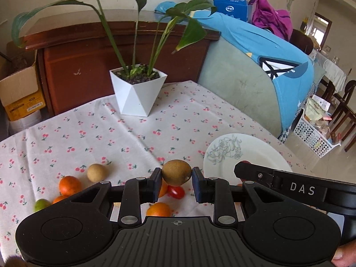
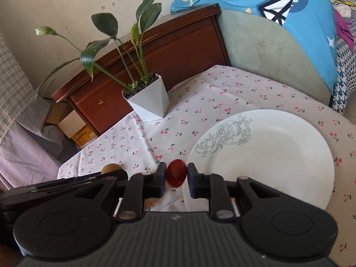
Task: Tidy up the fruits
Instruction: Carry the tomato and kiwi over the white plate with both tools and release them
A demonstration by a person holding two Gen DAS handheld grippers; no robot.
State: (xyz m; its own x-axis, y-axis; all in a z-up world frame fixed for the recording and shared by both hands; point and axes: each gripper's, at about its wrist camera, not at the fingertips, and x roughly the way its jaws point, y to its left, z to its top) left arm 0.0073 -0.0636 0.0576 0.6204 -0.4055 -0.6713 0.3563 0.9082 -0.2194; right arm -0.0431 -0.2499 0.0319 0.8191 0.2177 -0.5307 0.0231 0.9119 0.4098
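We are working around the white plate [image 2: 289,155], the one with the grey flower drawing, and it is lying bare, so it looks like the place where the fruit belongs. Our left gripper [image 1: 176,179] is pinching a brown kiwi [image 1: 176,172] between its pads, lifted clear of the cherry-print cloth [image 1: 133,138] just left of the plate. Our right gripper [image 2: 176,178] is clamping a small red fruit [image 2: 176,176] at the plate's near-left rim, presumably ready to carry it over. The oranges [image 1: 69,185], a tan round fruit [image 1: 96,172] and a green one [image 1: 41,204] are waiting farther left of the plate.
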